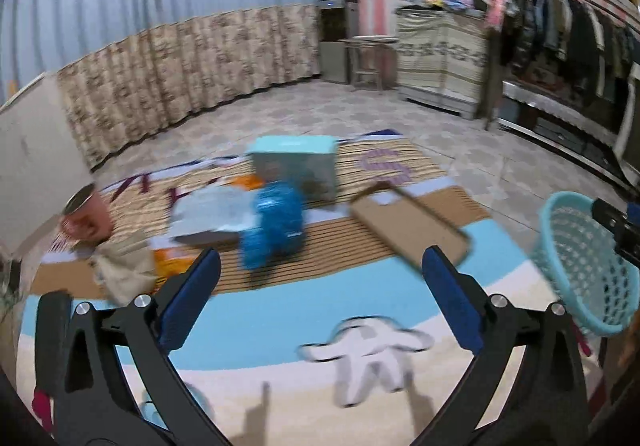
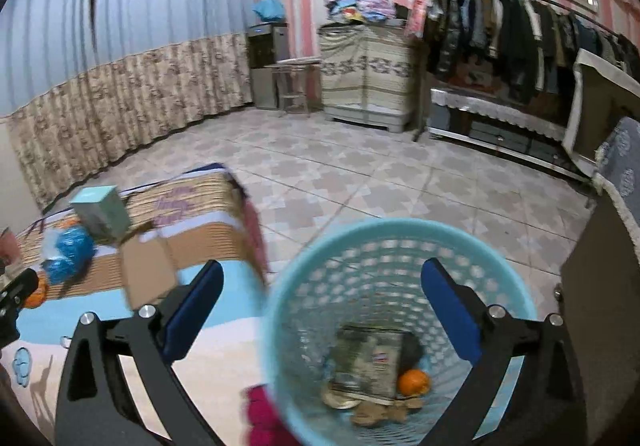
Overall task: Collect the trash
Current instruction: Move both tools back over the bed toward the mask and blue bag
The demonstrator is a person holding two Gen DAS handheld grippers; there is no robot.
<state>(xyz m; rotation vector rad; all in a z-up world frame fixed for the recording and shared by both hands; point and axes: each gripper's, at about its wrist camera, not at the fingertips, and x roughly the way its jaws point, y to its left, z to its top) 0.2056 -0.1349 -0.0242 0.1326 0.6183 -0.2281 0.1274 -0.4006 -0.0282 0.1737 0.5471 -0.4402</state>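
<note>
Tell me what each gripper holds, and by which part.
Nothing. The left gripper is open above the mat, and the right gripper is open over the basket.

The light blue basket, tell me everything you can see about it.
The light blue basket is a round plastic bin with lattice-perforated walls and a solid rim. It stands on the floor at the edge of the rug, mouth up, right under the open right gripper. Inside lie a flat printed packet, an orange and some small brownish scraps. Something magenta touches its near-left side.
</note>
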